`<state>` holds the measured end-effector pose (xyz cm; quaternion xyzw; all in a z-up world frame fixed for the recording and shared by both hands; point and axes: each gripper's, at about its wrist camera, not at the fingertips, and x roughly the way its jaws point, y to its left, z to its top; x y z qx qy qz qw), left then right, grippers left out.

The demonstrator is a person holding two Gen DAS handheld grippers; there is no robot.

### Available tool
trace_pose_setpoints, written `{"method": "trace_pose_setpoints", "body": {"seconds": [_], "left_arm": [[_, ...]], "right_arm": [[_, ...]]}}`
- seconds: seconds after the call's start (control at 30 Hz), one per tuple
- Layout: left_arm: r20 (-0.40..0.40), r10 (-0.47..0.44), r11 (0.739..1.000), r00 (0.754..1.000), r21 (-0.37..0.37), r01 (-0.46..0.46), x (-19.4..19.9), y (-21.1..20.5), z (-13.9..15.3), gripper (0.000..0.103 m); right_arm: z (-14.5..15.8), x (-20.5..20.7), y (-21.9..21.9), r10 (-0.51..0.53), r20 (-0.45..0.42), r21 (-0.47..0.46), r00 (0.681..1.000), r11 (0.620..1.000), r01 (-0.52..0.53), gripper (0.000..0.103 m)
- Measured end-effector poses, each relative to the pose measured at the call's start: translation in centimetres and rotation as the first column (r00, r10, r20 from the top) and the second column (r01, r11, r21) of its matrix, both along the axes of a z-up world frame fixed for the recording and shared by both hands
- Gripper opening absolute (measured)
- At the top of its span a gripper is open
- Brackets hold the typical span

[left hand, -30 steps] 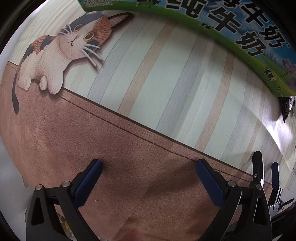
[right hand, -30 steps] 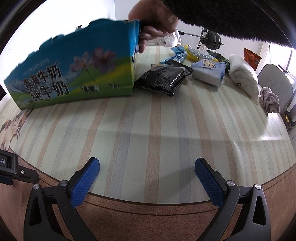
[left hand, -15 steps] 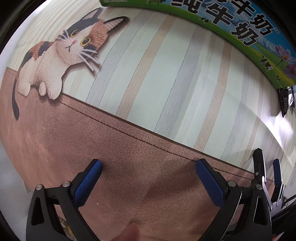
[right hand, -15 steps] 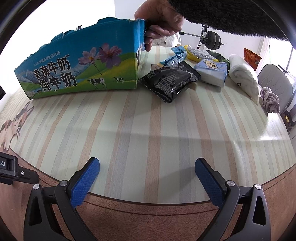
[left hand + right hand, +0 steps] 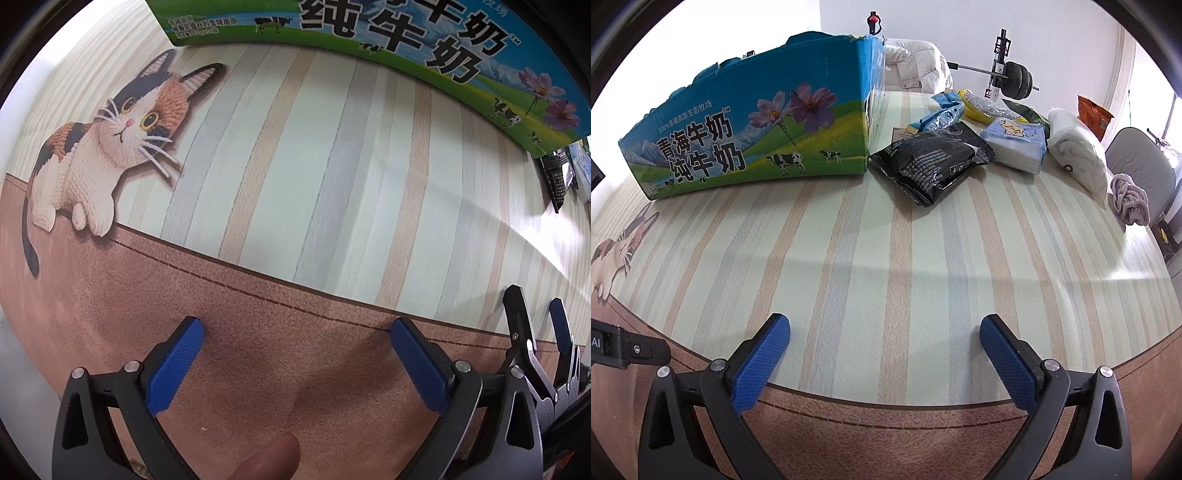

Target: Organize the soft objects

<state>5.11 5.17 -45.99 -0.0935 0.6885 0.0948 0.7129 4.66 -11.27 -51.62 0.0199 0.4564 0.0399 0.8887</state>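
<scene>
A blue and green milk carton box (image 5: 750, 136) stands open-topped at the far left of the table; it also shows in the left wrist view (image 5: 406, 40). To its right lie soft packs: a black pouch (image 5: 932, 162), a light blue tissue pack (image 5: 1015, 142), a blue bag (image 5: 942, 112), a yellow bag (image 5: 979, 105), a white roll (image 5: 1078, 155) and a lilac cloth (image 5: 1130, 199). My right gripper (image 5: 884, 332) is open and empty near the table's front edge. My left gripper (image 5: 295, 336) is open and empty over the brown border.
The striped mat (image 5: 886, 258) has a printed cat (image 5: 103, 147) at its left. A white cushion (image 5: 912, 66) and a barbell rack (image 5: 1008, 74) stand behind the table. A grey chair (image 5: 1141, 155) is at the right. The right gripper's fingers (image 5: 517, 321) show in the left wrist view.
A hand set the milk box down at the far left and withdrew out of view. The left gripper's view shifted, with the box now closer. The right gripper stayed put.
</scene>
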Motion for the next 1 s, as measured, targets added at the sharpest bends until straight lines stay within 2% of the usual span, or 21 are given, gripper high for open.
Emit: {"method": "trace_pose_setpoints", "body": {"seconds": [0.37, 0.67, 0.83, 1.0], "left_arm": [[0.160, -0.050, 0.998, 0.986, 0.042, 0.043, -3.3, -1.7, 1.3, 0.103], [0.150, -0.045, 0.999, 0.988, 0.037, 0.040, -4.7, -2.4, 1.8, 0.103], [0.149, -0.042, 0.999, 0.988, 0.032, 0.038, -4.1, 0.3, 0.4, 0.103], [0.141, -0.029, 0.999, 0.990, 0.031, 0.025, -3.9, 0.8, 0.1, 0.103]], "right_arm": [[0.0, 0.4, 0.7, 0.014, 0.003, -0.004, 1.000, 1.000, -0.014, 0.103], [0.0, 0.4, 0.7, 0.013, 0.003, -0.007, 1.000, 1.000, -0.013, 0.103], [0.1, 0.4, 0.7, 0.013, 0.003, -0.007, 1.000, 1.000, -0.013, 0.103], [0.1, 0.4, 0.7, 0.013, 0.003, -0.007, 1.000, 1.000, -0.013, 0.103]]}}
